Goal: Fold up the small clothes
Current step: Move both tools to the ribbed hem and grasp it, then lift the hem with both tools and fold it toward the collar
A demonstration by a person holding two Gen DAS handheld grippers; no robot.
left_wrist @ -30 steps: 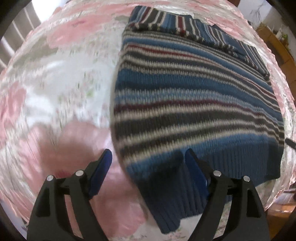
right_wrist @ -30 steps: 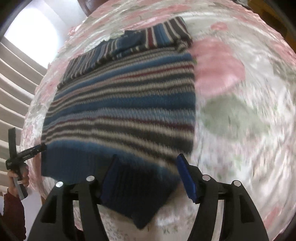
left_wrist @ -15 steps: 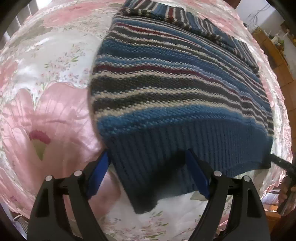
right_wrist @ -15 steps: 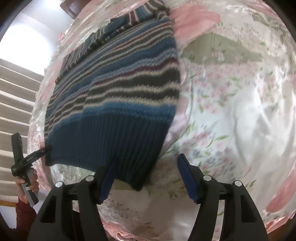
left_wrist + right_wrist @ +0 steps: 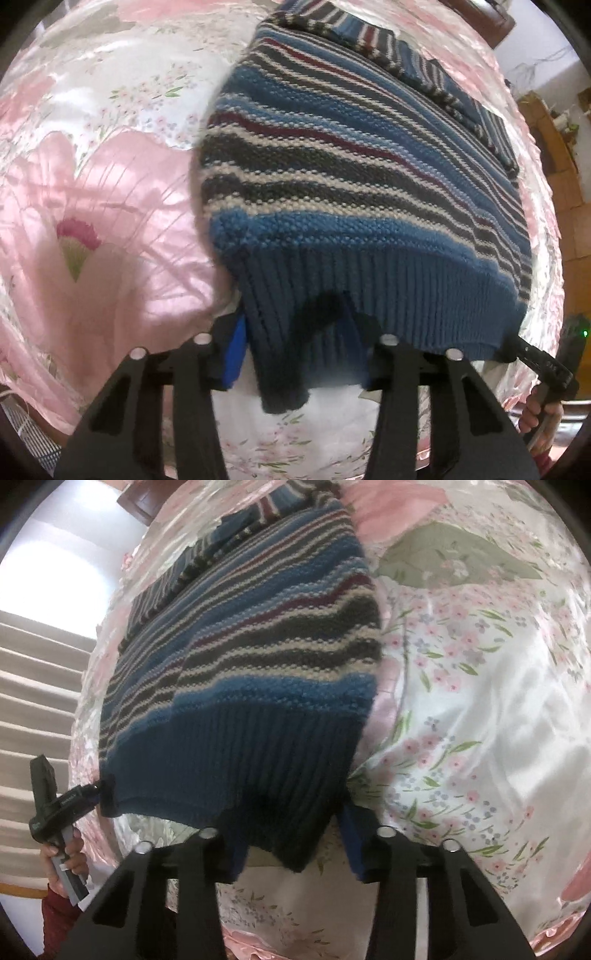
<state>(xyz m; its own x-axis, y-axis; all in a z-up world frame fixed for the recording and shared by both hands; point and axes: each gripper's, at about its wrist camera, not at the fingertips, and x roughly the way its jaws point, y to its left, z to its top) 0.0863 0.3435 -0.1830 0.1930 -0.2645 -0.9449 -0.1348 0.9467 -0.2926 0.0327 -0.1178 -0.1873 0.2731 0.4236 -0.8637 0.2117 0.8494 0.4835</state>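
Striped knit sweater (image 5: 351,192) spread over a shiny floral bedspread (image 5: 110,184), with the dark blue ribbed hem toward the near edge of the bed and the collar end toward the far edge. Stripes in blue, grey, cream and dark red. Narrow-striped part folded across the far end of the garment.

Left gripper (image 5: 295,343) at one hem corner, seen from its own camera. Jaws drawn in on a thick bunch of the ribbed hem, the blue pad (image 5: 236,350) against one side of the cloth and the other finger against the opposite side. Hem corner hanging down between them, above the bedspread.

Right gripper (image 5: 291,834) at the other hem corner. Ribbed cloth filling most of the gap between the jaws, with a thin strip of bedspread showing beside one finger; not possible to tell whether really pinching.

In the right wrist view, left gripper (image 5: 105,794) with its tip touching the hem corner, held by a hand (image 5: 68,853) with a dark red sleeve (image 5: 55,915), beyond the near edge of the bed. In the left wrist view, right gripper (image 5: 511,345) touching the opposite corner.
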